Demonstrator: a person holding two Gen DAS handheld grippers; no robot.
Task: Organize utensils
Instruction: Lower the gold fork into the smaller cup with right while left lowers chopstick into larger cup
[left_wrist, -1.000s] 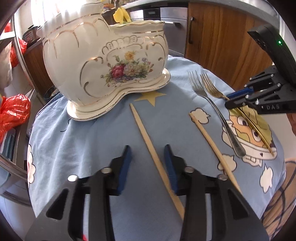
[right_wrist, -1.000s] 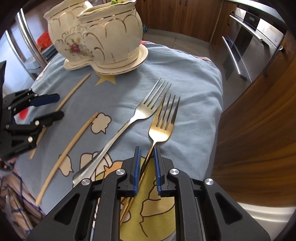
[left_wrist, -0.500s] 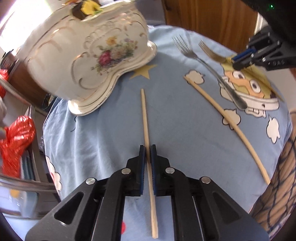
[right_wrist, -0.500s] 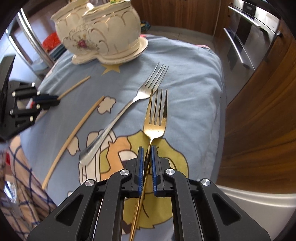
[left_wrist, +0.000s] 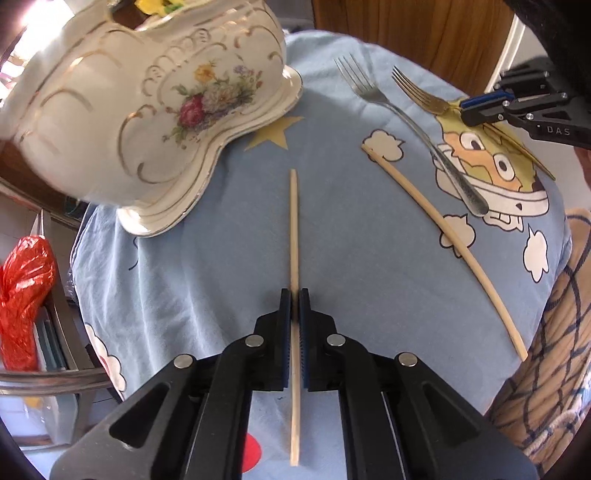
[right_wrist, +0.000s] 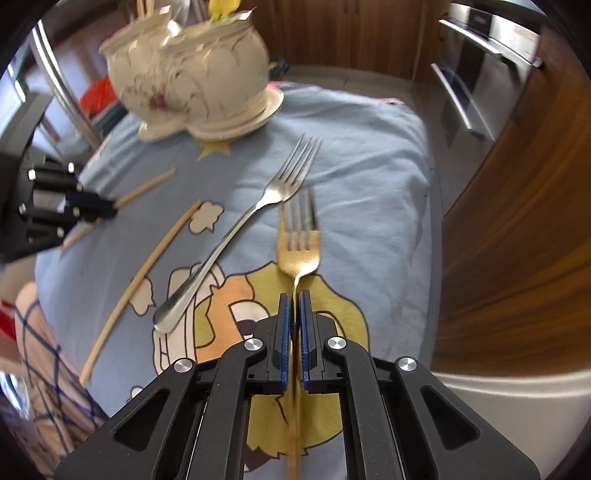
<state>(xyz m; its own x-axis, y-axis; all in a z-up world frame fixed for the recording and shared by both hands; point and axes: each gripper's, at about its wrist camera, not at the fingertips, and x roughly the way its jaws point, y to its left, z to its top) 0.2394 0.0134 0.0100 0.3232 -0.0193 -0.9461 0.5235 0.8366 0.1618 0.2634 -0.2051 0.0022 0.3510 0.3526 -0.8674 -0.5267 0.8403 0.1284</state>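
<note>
My left gripper (left_wrist: 294, 295) is shut on a wooden chopstick (left_wrist: 294, 229), held above the blue cartoon cloth (left_wrist: 229, 288). My right gripper (right_wrist: 294, 299) is shut on the handle of a gold fork (right_wrist: 298, 251), lifted off the cloth with tines pointing away. A silver fork (right_wrist: 236, 236) and a second chopstick (right_wrist: 144, 273) lie on the cloth between the grippers. The white floral ceramic holder (left_wrist: 147, 107) stands at the far left; it also shows in the right wrist view (right_wrist: 192, 85), with utensils in it. The right gripper shows in the left wrist view (left_wrist: 480, 107), the left gripper in the right wrist view (right_wrist: 107, 208).
Wooden cabinets (right_wrist: 524, 221) and a steel oven (right_wrist: 480, 85) stand beyond the table's right edge. A red bag (left_wrist: 22, 295) sits on a rack left of the table. A person's checked clothing (left_wrist: 554, 350) is at the near edge.
The left gripper closed on the chopstick and lifted it. The right gripper raised the gold fork off the cloth, swinging it straight ahead. Both views have risen toward the holder.
</note>
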